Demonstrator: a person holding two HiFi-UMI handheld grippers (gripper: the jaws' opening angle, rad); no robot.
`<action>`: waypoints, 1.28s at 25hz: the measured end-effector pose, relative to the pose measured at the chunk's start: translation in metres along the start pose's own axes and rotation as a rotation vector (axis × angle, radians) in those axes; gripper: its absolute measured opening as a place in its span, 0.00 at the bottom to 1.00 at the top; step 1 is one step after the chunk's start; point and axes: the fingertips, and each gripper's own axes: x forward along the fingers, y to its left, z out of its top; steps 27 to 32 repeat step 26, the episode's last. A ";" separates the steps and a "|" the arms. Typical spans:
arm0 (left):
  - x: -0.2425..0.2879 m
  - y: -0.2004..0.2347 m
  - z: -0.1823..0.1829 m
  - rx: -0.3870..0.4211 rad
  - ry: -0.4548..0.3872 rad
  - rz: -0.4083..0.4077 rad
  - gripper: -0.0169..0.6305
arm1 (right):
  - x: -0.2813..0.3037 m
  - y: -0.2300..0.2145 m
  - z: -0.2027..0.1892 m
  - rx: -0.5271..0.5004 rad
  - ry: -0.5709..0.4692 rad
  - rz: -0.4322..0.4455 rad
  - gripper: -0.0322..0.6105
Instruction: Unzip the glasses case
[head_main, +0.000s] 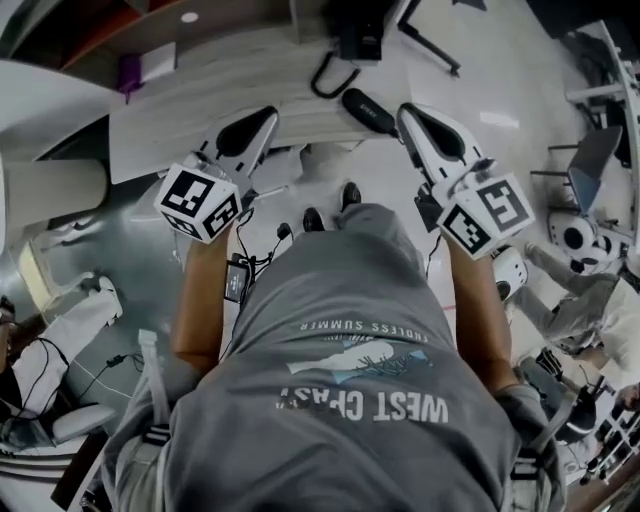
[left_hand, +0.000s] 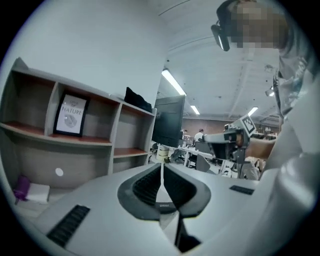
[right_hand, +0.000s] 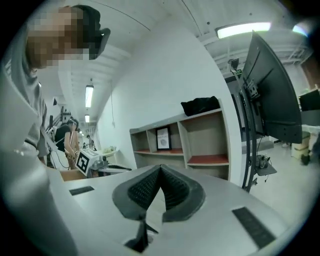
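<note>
A black oblong thing (head_main: 368, 110), which looks like the glasses case, lies at the near edge of the pale wooden table (head_main: 200, 105) in the head view. My left gripper (head_main: 266, 117) is raised to its left and my right gripper (head_main: 408, 112) just to its right, and neither touches it. Each gripper points roughly level at the room. In the left gripper view the jaws (left_hand: 161, 164) are shut with nothing between them. The right gripper's jaws (right_hand: 160, 168) meet the same way, also empty. The case is in neither gripper view.
A grey shelf unit (left_hand: 107, 125) with a framed picture (left_hand: 70, 115) stands against the wall, a black bag (right_hand: 200, 106) on top. A dark monitor on a stand (right_hand: 272, 95) is beside it. A purple item (head_main: 128, 72) lies at the table's far left. Other people work at desks behind.
</note>
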 end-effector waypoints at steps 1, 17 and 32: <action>-0.005 -0.003 0.006 0.041 -0.010 0.012 0.04 | -0.009 0.010 0.011 -0.024 -0.012 0.000 0.06; -0.034 -0.008 0.037 0.148 -0.066 0.073 0.04 | -0.037 0.043 0.034 -0.070 -0.029 0.017 0.06; -0.034 -0.005 0.037 0.143 -0.073 0.077 0.04 | -0.037 0.041 0.035 -0.070 -0.023 0.014 0.06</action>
